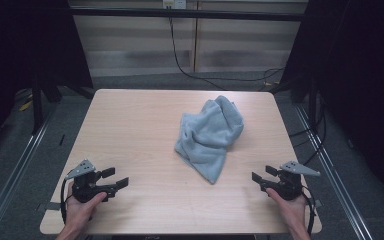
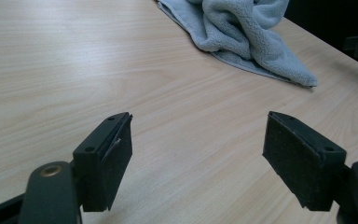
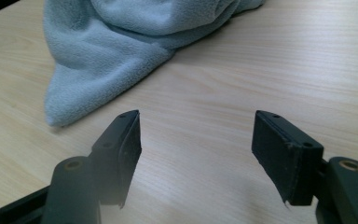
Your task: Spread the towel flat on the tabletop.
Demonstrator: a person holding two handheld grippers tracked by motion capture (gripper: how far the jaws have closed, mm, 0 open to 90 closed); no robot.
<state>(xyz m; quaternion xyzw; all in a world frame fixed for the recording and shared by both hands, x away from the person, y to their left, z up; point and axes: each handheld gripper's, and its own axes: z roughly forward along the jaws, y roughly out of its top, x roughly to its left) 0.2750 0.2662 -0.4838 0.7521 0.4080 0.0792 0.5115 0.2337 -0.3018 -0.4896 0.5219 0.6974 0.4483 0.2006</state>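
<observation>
A crumpled light blue-grey towel (image 1: 209,135) lies right of the middle of the wooden table (image 1: 130,125). My left gripper (image 1: 116,178) rests near the front left corner, held in a hand, jaws open and empty, pointing toward the towel. My right gripper (image 1: 262,176) sits near the front right corner, also open and empty. In the left gripper view the towel (image 2: 247,37) lies far ahead of the spread jaws (image 2: 198,154). In the right gripper view the towel's nearest corner (image 3: 107,60) lies ahead and left of the open jaws (image 3: 196,154).
Dark curtains hang at both sides. A black cable (image 1: 195,72) runs over the floor behind the table. Metal rails (image 1: 20,160) flank the table on the grey floor. Bare wood stretches between both grippers and the towel.
</observation>
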